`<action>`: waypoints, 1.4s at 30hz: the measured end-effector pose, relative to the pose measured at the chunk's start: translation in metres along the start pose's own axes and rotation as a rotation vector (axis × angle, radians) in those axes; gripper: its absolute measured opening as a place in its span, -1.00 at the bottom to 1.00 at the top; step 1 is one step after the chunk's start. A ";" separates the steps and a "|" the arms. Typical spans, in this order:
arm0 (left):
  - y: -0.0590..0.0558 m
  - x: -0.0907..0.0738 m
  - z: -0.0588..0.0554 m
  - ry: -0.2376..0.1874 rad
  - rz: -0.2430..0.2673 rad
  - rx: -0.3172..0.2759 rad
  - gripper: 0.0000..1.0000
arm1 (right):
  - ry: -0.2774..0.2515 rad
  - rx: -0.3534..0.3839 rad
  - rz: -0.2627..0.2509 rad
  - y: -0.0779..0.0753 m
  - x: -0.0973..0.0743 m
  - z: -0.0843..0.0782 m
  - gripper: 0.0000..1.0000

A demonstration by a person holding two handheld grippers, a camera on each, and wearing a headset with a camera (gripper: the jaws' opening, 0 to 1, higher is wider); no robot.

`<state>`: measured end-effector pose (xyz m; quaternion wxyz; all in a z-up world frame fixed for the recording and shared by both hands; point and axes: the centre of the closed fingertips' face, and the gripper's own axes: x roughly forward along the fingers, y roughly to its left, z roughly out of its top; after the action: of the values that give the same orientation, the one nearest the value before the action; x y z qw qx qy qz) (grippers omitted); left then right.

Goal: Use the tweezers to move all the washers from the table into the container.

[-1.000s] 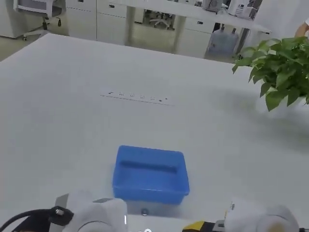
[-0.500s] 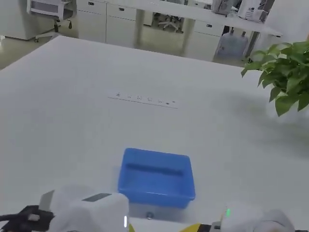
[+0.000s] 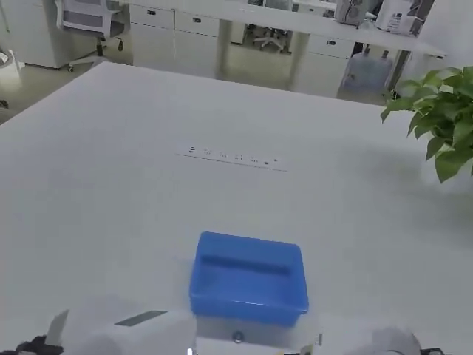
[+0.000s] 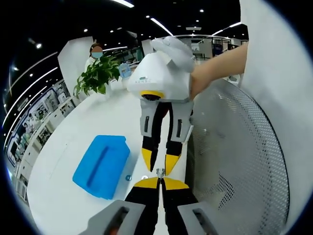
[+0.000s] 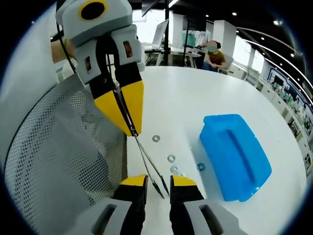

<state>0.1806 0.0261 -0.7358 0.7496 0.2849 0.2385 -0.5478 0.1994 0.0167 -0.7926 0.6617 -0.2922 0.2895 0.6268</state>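
Over the white table (image 5: 195, 98), tweezers (image 5: 145, 159) in left tongs (image 5: 132, 131) point at right tongs (image 5: 157, 180).

In the head view, the left gripper (image 3: 126, 331) and right gripper (image 3: 395, 342) are blurred and cut by the bottom edge; the plant (image 3: 443, 111) runs off the right edge. In the left gripper view, the tweezers (image 4: 159, 172) sit mostly hidden between its closed jaws, just the tip showing.
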 end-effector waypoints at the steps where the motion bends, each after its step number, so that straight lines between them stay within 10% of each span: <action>1: 0.000 -0.001 0.000 0.000 -0.001 -0.002 -1.00 | 0.001 -0.013 0.015 0.002 0.001 0.001 -0.78; 11: 0.009 -0.021 -0.013 0.013 0.044 -0.045 -1.00 | 0.025 -0.114 0.074 0.006 0.019 0.022 -0.88; 24: 0.029 -0.063 -0.032 0.085 0.052 -0.056 -1.00 | -0.093 -0.111 0.119 0.009 0.051 0.077 -0.89; 42: 0.037 -0.055 -0.031 0.131 0.019 -0.014 -1.00 | -0.166 -0.028 0.139 0.006 0.059 0.078 -0.86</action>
<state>0.1988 0.0936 -0.7156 0.7394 0.3174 0.2881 -0.5191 0.1973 0.1140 -0.7856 0.6345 -0.2276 0.2443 0.6971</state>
